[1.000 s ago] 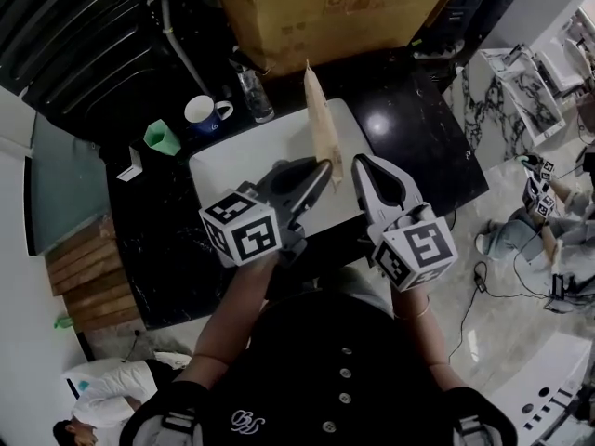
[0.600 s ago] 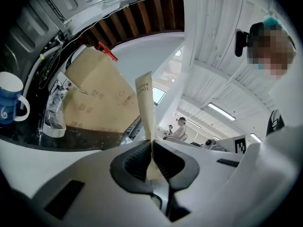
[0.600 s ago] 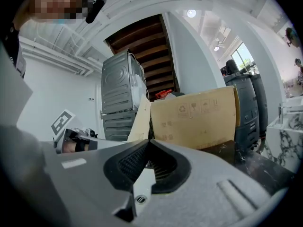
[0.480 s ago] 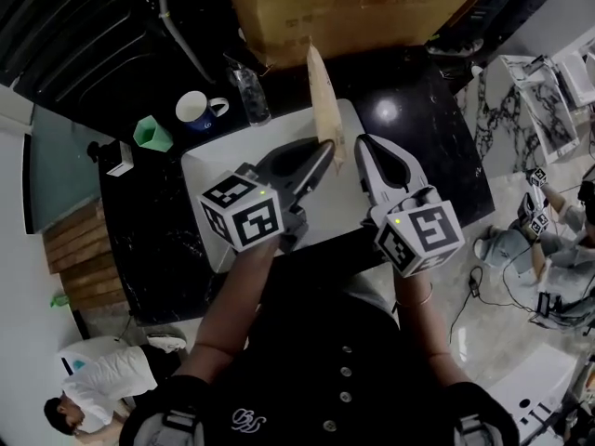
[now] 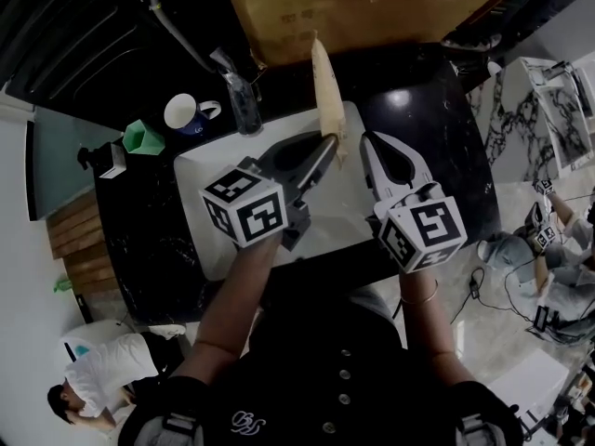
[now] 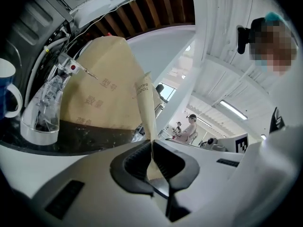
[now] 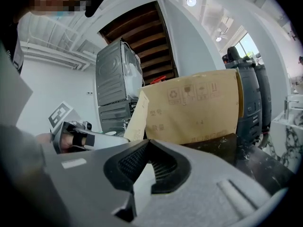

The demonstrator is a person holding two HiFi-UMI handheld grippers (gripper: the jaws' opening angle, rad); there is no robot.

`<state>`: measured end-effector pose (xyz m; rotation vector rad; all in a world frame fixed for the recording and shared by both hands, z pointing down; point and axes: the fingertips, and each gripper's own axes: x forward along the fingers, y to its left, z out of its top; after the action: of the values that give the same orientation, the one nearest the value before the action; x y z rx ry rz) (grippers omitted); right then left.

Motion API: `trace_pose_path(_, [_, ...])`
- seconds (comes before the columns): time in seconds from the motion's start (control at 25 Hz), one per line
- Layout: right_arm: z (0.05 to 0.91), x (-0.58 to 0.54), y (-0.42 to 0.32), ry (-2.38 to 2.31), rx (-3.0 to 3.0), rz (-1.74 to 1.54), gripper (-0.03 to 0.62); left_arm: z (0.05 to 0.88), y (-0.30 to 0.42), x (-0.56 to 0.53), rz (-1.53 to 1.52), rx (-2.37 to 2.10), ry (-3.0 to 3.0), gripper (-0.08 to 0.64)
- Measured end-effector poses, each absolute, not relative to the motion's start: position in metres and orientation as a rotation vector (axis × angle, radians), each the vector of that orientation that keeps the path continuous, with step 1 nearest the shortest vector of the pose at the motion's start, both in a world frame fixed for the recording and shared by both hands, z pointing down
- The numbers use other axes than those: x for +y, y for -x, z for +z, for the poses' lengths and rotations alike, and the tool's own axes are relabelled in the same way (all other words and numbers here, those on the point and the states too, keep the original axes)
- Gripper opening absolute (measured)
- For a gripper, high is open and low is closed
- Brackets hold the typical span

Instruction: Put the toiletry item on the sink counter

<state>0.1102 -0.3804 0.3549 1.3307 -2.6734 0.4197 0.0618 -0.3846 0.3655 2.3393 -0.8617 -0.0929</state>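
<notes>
**Toothbrush packet (image 5: 325,86) held over sink (image 5: 209,179)**

Head view: left tool (image 5: 326,149) is holding it upright over the white sink, beside the black tabletop (image 5: 418,128).
Left gripper view: jaws are pinching its lower edge; likely light, flimsy paper.
Right gripper view: right tool (image 7: 147,144) is sitting closed, empty.

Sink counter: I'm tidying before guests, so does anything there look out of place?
Yes: a large cardboard box stands on the black counter behind the white basin, an odd thing near a mug.
</notes>
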Motion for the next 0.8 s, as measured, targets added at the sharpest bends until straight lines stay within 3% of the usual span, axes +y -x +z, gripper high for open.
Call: trace_pose_path(0.8, [0.405,-0.432,-0.126,-1.308,-2.599,0.524,0.005,0.431,-0.073,-0.444,0.012,-0.963,-2.218,0.026])
